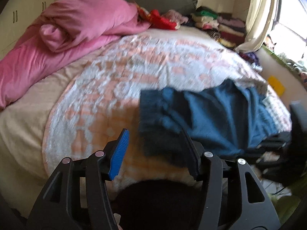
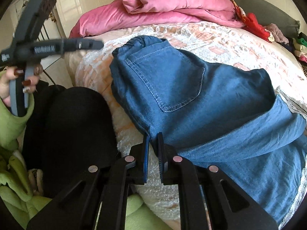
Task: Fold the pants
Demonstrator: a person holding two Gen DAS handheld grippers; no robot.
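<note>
My right claw [image 2: 153, 141] pinches the near edge of the blue pants [image 2: 191, 99], which lie folded on the bed [image 2: 220, 38] by its near edge. My left claw [image 1: 153, 149] is spread, with nothing between its pads.

blue denim pants [image 2: 191, 99]; pink duvet [image 1: 63, 34]; peach-white patterned bedspread [image 1: 134, 63]
</note>
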